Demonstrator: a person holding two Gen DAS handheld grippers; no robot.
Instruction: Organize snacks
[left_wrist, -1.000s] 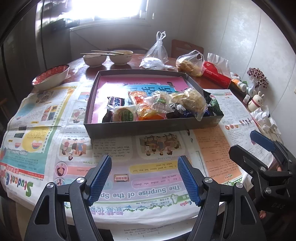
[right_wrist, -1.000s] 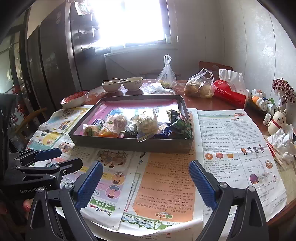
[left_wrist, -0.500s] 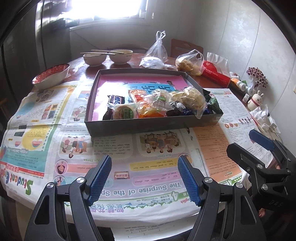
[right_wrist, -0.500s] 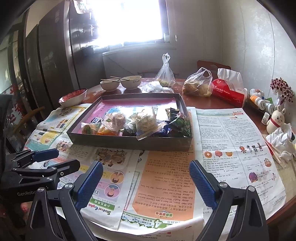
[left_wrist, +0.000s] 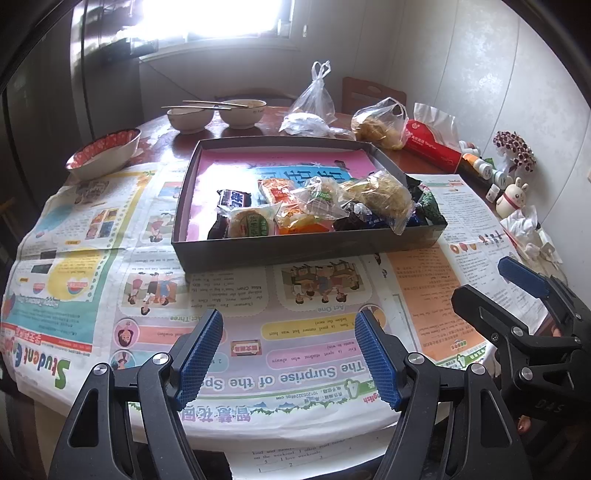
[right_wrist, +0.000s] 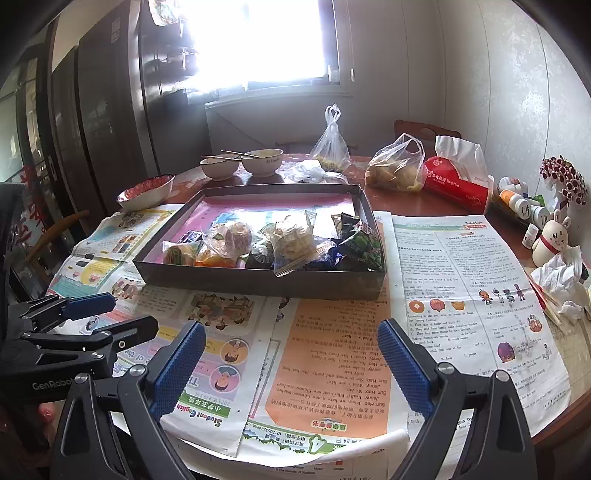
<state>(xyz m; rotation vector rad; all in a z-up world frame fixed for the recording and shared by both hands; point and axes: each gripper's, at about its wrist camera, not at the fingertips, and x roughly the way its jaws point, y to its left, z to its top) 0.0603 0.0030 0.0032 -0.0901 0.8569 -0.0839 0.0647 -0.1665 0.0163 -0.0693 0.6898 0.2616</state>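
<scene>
A shallow dark box (left_wrist: 280, 247) (right_wrist: 258, 284) with a pink lining stands on the newspaper-covered table. Several wrapped snacks (left_wrist: 317, 206) (right_wrist: 280, 240) lie heaped along its near side; the far part is bare. My left gripper (left_wrist: 288, 354) is open and empty, low over the table's near edge, well short of the box. My right gripper (right_wrist: 291, 362) is open and empty, likewise back from the box. Each gripper shows in the other's view, the right one (left_wrist: 517, 291) and the left one (right_wrist: 92, 314).
Behind the box stand two bowls with chopsticks (left_wrist: 218, 110), a red-patterned bowl (left_wrist: 103, 151), plastic bags (left_wrist: 380, 122) and a red tissue pack (left_wrist: 432, 147). Small bottles and a rabbit figure (right_wrist: 550, 240) line the right wall. Crumpled tissues (right_wrist: 561, 277) lie at right.
Both grippers have drawn back and risen slightly, so the box sits a little farther off. Both stay open and empty.
</scene>
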